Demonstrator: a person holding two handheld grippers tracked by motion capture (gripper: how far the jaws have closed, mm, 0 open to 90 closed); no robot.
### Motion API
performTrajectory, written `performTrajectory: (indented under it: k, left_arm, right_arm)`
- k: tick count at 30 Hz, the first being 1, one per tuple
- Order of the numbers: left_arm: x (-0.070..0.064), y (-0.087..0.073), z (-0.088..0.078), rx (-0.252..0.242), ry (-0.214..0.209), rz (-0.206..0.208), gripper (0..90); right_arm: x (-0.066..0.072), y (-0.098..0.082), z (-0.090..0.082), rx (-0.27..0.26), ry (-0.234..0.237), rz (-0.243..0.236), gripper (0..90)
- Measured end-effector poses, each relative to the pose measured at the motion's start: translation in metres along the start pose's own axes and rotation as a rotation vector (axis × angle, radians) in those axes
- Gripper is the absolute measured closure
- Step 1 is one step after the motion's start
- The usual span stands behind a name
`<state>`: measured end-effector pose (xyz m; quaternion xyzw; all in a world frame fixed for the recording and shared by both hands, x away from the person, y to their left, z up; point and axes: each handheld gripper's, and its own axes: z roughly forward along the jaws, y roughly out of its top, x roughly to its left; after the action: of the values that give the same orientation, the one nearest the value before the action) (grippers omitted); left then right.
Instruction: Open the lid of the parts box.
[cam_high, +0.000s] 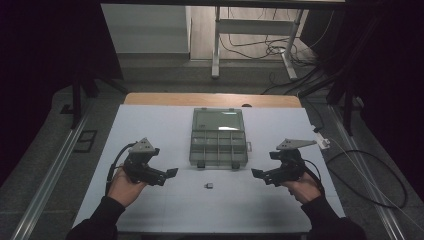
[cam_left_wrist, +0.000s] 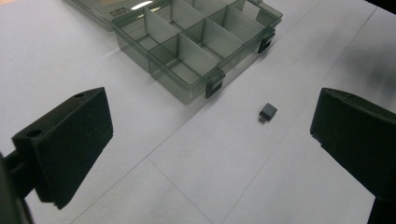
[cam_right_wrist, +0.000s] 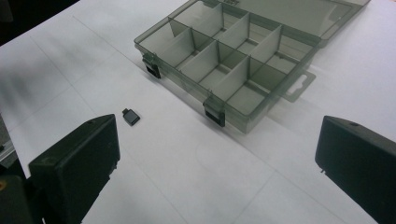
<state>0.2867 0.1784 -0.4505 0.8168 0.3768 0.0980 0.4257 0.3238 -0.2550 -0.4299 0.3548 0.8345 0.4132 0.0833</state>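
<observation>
The little black block (cam_high: 209, 185) lies flat on the white counter (cam_high: 150, 120), just in front of the open compartment box (cam_high: 218, 145) and not touching it. It sits between the two tools, and nothing holds it.

The left hand-held gripper (cam_high: 169, 175) has its jaws wide apart with nothing in them. The right hand-held gripper (cam_high: 259, 175) is the same, wide apart and holding nothing. Both point in toward the block from each side.

What could go wrong? The block is tiny and low, so big jaws could slide over it or flick it away. If both tools go in together, they could bump each other. A push forward could knock the block against the box's black latches (cam_left_wrist: 214, 87).

There is lots of bare counter near the block on the left, right and near side. The box wall closes off the far side. The counter's near edge is well apart from the block.
</observation>
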Motion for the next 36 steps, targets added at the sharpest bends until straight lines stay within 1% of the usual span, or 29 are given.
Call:
performTrajectory:
  k: [7, 10, 16, 27, 36]
  left_arm:
    - [-0.003, -0.008, -0.010, 0.001, 0.011, 0.000, 0.0]
    - [-0.004, -0.012, -0.015, -0.004, 0.015, -0.006, 0.0]
    - [-0.006, -0.022, -0.028, -0.015, 0.037, -0.018, 0.0]
    - [-0.014, -0.036, -0.047, -0.014, 0.078, -0.007, 0.0]
    - [-0.019, -0.047, -0.061, -0.028, 0.084, -0.028, 0.0]
  right_arm:
    - [0.001, -0.012, -0.011, 0.004, -0.008, 0.015, 0.0]
    - [0.002, -0.017, -0.015, 0.007, -0.013, 0.019, 0.0]
    - [0.004, -0.026, -0.024, 0.004, -0.015, 0.021, 0.0]
    - [0.008, -0.040, -0.041, -0.014, -0.040, 0.031, 0.0]
    - [0.012, -0.053, -0.052, -0.006, -0.061, 0.038, 0.0]
